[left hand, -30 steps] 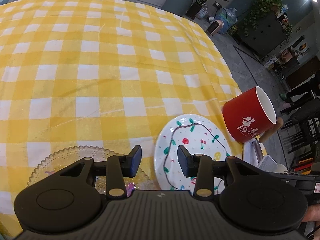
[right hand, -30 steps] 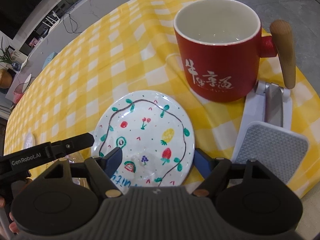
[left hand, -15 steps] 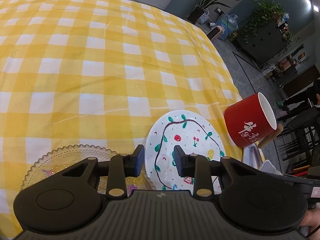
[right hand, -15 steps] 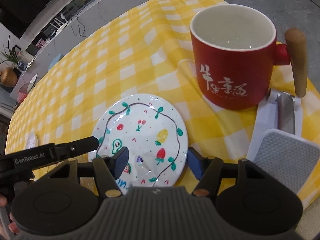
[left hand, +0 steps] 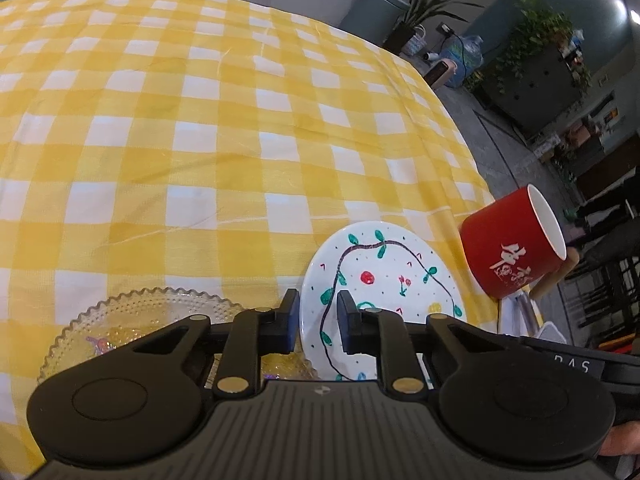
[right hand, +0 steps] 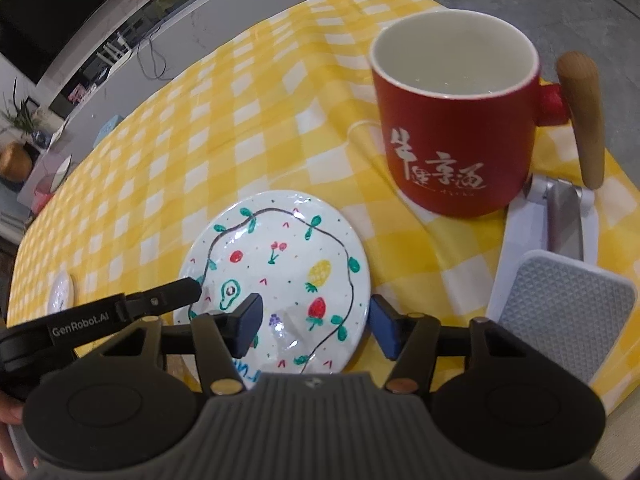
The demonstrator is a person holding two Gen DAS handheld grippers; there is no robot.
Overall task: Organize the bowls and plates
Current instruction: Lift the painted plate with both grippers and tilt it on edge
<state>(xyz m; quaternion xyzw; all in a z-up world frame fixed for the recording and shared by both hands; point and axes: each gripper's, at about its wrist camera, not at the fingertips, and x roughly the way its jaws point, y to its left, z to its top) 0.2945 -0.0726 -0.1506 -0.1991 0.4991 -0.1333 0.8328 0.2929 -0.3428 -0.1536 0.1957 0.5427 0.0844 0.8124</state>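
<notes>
A white plate painted with fruit and a vine (left hand: 384, 276) (right hand: 280, 264) lies flat on the yellow checked cloth. My left gripper (left hand: 318, 320) is at its left rim, jaws closing, and the rim shows in the narrow gap between them without being pinched. One of its black fingers (right hand: 168, 300) reaches the plate's left edge in the right wrist view. My right gripper (right hand: 316, 326) hovers over the plate's near edge, jaws closing but still wide and gripping nothing. A clear beaded glass plate (left hand: 152, 312) lies left of the painted one.
A red mug (right hand: 452, 120) (left hand: 512, 248) with a wooden handle stands right of the plate near the table edge. A white stand with a grey pad (right hand: 560, 300) lies at the near right. A small white dish (right hand: 62, 292) sits far left. Checked cloth (left hand: 200, 140) stretches beyond.
Both grippers' jaws have narrowed. The left gripper has edged right, so the painted plate's left rim now sits between its fingers. Plates and mug have not moved.
</notes>
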